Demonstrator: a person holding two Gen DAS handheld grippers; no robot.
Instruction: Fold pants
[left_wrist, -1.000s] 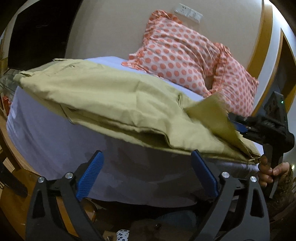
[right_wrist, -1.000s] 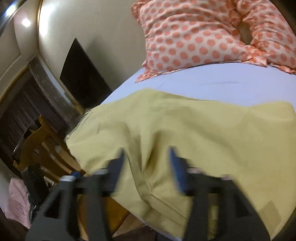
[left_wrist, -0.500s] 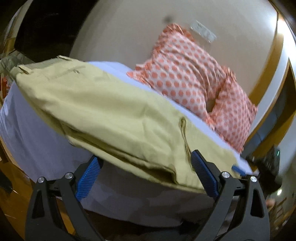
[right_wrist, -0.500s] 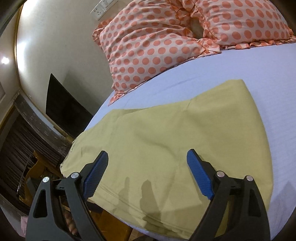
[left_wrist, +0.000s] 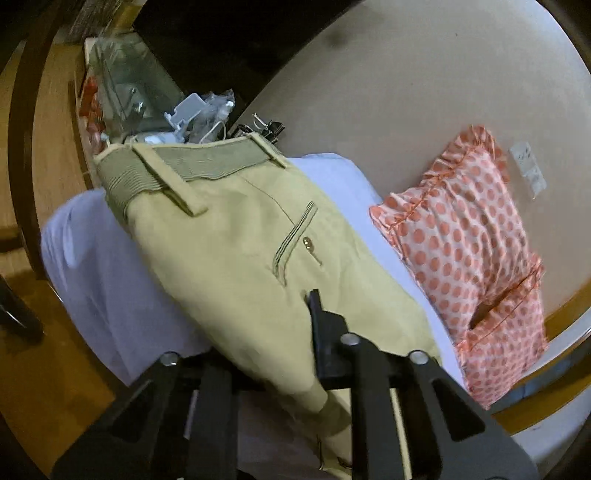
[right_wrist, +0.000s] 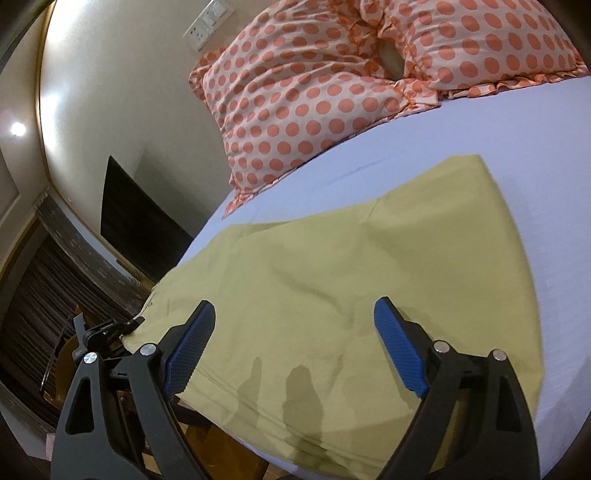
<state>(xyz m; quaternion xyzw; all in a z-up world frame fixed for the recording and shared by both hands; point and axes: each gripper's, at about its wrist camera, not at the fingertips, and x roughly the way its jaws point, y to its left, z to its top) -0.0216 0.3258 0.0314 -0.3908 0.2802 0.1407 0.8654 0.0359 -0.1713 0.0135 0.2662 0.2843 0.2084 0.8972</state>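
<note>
Two grippers are working over khaki pants (right_wrist: 332, 295) lying folded on a bed (right_wrist: 517, 155). Left gripper (left_wrist: 291, 354) is pinching the near edge of the pants; right gripper (right_wrist: 295, 347) is hovering wide open above them, beside polka-dot pillows (right_wrist: 314, 92).

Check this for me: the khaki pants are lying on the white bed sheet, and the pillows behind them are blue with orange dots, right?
Not quite. The khaki pants do lie on the white bed sheet, but the pillows are pale pink with orange dots, not blue. The right wrist view shows this.
</note>
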